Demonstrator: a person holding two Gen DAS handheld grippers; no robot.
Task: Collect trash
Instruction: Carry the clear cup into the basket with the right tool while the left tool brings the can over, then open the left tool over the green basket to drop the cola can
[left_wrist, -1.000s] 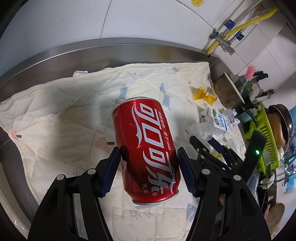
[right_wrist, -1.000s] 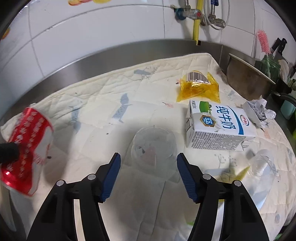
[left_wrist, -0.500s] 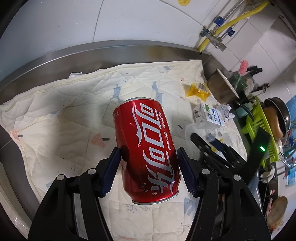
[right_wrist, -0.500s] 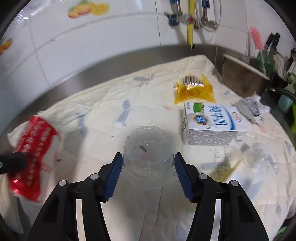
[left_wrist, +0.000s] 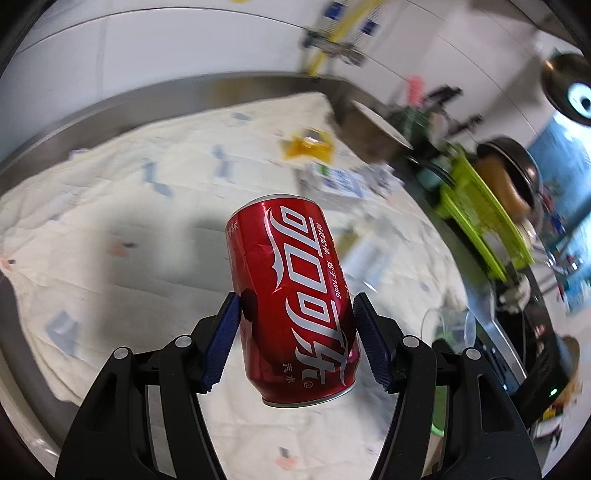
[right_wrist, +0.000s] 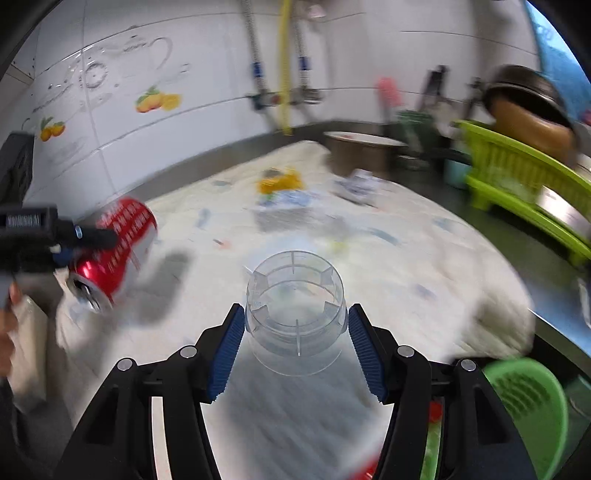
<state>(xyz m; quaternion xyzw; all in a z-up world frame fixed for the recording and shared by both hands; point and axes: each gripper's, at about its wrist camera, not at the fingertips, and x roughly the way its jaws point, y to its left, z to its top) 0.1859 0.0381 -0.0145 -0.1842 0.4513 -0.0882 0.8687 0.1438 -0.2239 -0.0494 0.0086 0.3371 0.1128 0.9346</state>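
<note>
blurred milk carton (left_wrist: 338, 181), smeared yellow wrapper (right_wrist: 280, 181)

A home kitchen is showing itself here: white wall tiles (right_wrist: 110, 122) with fruit stickers are filling the upper left, a steel counter (right_wrist: 554, 258) is running along the wall, and a green dish rack (right_wrist: 517, 177) is holding pans at right.
</note>
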